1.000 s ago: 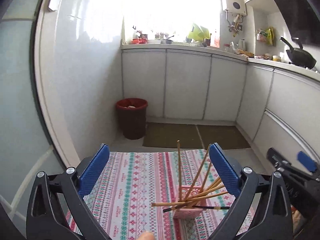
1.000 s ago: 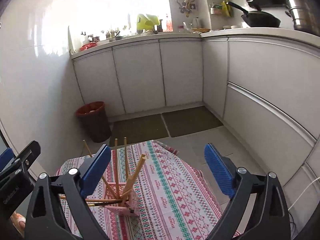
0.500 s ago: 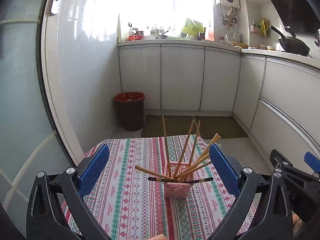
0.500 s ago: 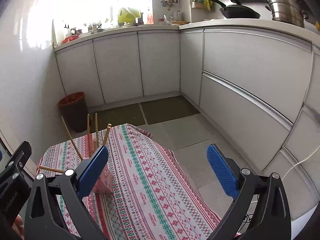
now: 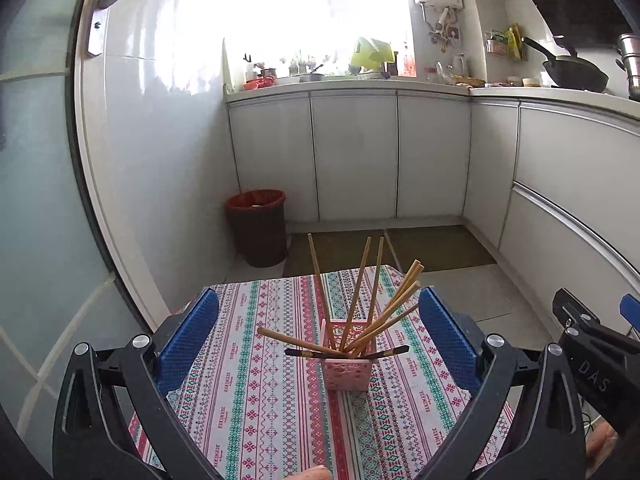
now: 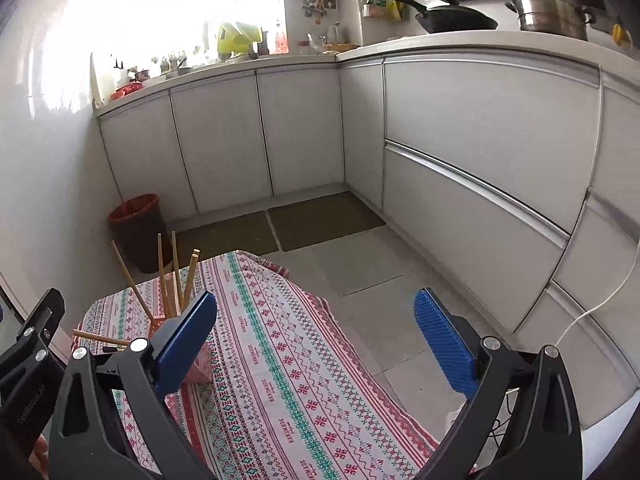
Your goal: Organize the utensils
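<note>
The left tongs [image 5: 318,332] hung spread wide and empty above the near edge of the tabletop [image 5: 256,408] with its red-and-green patterned cloth, lined up on the small pink perforated plastic holder [image 5: 346,368], probably to steady it or take a stick. The holder stood mid-tabletop with about seven tan wooden chopsticks [image 5: 356,284] fanned upright in it and one dark chopstick [image 5: 394,350] lying across its rim. The right tongs [image 6: 316,338], equally wide and empty, pointed past the tabletop's right edge.
</note>
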Available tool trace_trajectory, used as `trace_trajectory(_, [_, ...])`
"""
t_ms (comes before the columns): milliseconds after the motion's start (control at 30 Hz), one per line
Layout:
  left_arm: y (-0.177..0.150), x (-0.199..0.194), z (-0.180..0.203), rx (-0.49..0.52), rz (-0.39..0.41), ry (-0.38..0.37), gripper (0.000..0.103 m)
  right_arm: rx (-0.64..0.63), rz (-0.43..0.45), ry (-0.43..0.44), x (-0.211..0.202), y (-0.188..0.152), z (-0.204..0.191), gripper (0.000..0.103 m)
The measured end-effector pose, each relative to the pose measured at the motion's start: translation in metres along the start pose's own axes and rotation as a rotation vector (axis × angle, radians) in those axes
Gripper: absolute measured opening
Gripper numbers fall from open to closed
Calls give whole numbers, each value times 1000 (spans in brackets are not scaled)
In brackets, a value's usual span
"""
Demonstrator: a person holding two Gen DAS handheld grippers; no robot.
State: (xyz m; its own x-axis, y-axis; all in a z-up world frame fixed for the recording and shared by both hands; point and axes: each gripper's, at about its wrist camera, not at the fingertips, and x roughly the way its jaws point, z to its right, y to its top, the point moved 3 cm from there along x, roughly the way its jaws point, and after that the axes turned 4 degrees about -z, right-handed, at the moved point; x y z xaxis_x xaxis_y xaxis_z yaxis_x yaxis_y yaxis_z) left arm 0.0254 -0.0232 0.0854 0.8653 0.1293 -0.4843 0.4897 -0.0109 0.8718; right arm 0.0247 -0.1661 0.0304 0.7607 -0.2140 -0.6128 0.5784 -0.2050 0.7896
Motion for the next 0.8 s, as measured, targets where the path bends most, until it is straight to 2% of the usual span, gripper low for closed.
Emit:
trace_trajectory(400, [9, -10, 4, 20, 81, 24, 96, 18, 15, 12, -4, 3, 3, 96])
trace_trajectory(800, [9, -10, 5, 22, 80, 26, 96, 13, 10, 19, -3, 4, 2, 96])
